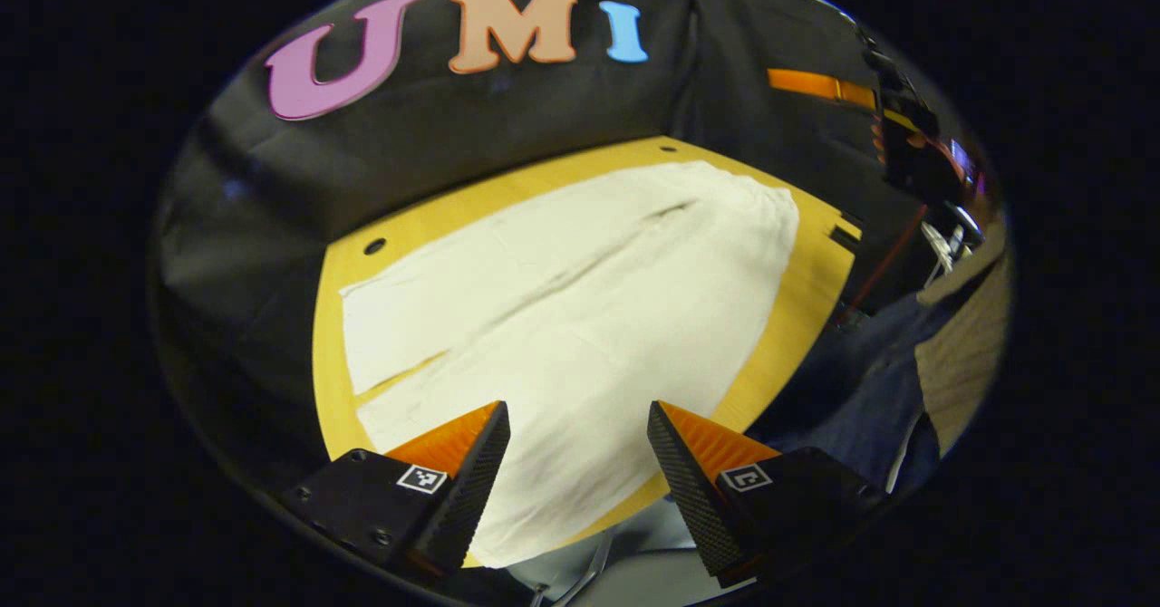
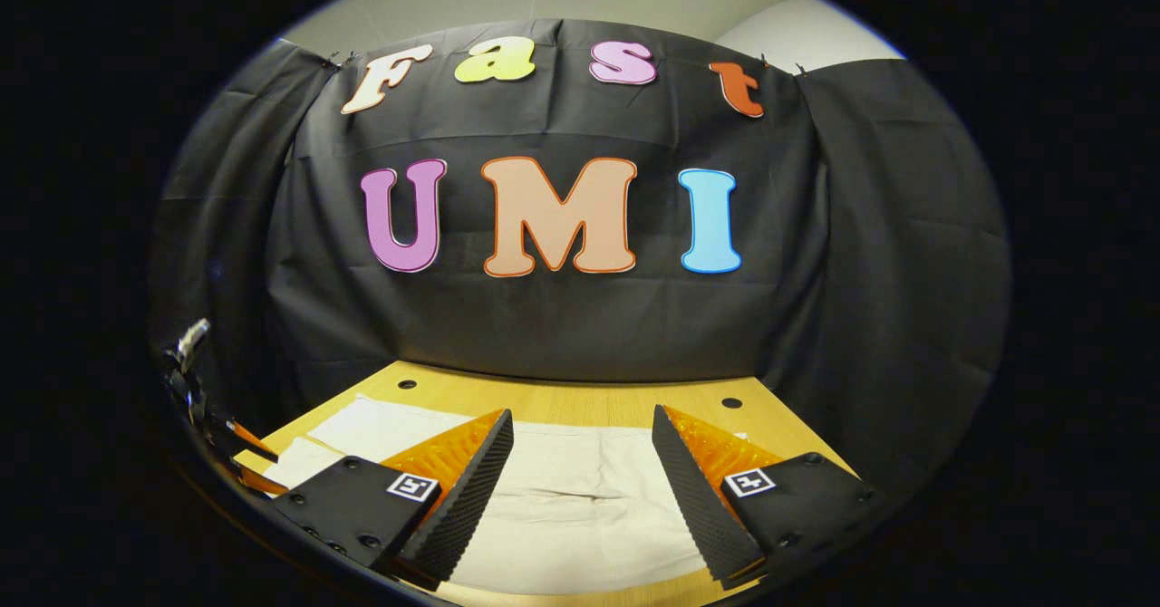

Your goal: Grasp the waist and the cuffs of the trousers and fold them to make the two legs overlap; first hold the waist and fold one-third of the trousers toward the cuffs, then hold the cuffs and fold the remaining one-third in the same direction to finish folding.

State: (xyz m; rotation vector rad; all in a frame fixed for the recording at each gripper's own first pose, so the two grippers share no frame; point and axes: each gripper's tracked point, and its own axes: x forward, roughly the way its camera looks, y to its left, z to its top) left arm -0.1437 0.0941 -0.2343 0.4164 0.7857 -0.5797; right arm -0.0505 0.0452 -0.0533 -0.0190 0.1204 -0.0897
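The left hand-held gripper (image 1: 578, 462) hangs above the near edge of the yellow wooden table (image 1: 337, 317), jaws spread wide and holding nothing. Under it lie the white cloth trousers (image 1: 580, 299), spread flat with the two legs side by side. The right hand-held gripper (image 2: 582, 471) is likewise wide apart and empty, poised over the trousers (image 2: 580, 498). Beyond the table (image 2: 562, 399) hangs the black cloth wall (image 2: 562, 326).

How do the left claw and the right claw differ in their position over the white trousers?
The left claw looks steeply down on the white trousers, seeing both legs spread on the yellow table. The right claw is held lower and more level, facing the black booth wall. Both are open and hold nothing.
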